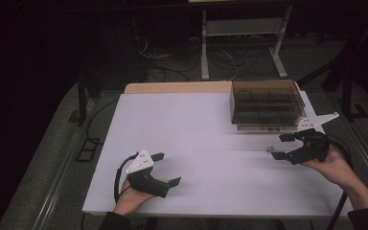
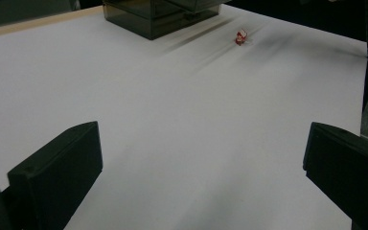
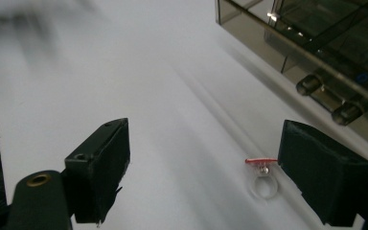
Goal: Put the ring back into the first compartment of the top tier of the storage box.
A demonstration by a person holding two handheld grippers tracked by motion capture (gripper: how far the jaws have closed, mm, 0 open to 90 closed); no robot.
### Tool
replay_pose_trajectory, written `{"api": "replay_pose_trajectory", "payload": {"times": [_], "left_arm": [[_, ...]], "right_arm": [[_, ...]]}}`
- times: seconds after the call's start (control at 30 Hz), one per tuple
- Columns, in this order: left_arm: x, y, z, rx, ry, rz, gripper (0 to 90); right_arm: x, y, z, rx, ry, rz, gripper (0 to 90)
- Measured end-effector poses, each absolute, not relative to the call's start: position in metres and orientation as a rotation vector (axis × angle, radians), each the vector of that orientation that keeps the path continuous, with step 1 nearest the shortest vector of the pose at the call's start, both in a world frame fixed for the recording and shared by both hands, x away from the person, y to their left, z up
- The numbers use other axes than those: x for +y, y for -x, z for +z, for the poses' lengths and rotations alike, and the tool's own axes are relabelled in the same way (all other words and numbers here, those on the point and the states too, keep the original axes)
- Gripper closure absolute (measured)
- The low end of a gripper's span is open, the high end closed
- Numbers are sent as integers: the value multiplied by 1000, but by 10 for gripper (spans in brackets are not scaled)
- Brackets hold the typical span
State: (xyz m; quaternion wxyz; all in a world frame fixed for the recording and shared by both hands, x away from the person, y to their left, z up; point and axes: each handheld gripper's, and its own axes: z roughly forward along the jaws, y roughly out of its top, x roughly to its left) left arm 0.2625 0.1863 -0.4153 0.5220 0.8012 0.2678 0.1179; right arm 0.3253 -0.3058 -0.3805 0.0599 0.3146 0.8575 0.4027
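Observation:
A tiny red piece with a clear loop (image 3: 262, 166) lies on the white table (image 1: 196, 134), in front of a smoky see-through drawer box (image 1: 267, 105). My right gripper (image 1: 279, 146) is open and hangs low over the table, with the red piece (image 1: 270, 149) just beyond its tips. In the right gripper view the piece sits between the jaws of that gripper (image 3: 206, 158), close against the right-hand jaw; contact cannot be told. My left gripper (image 1: 168, 168) is open near the front left with nothing between its jaws (image 2: 196, 158). From there the red piece (image 2: 241, 37) is far off.
The drawer box (image 3: 316, 43) stands at the table's back right, with two round knobs (image 3: 326, 98) on its front. A wooden strip (image 1: 177, 87) runs along the far edge of the table. Table legs and cables lie on the dark floor beyond.

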Motion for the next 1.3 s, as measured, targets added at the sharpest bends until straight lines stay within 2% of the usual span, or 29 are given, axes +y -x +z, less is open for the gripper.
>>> {"api": "replay_pose_trajectory", "payload": {"times": [0.97, 1.3], "left_arm": [[186, -262, -415, 640, -1921, 283, 0], [186, -262, -415, 643, -1919, 281, 0]], "right_arm": [[-305, -342, -411, 2609, -1009, 1096, 186], [-304, -349, -417, 2612, -1009, 1059, 213]]}}
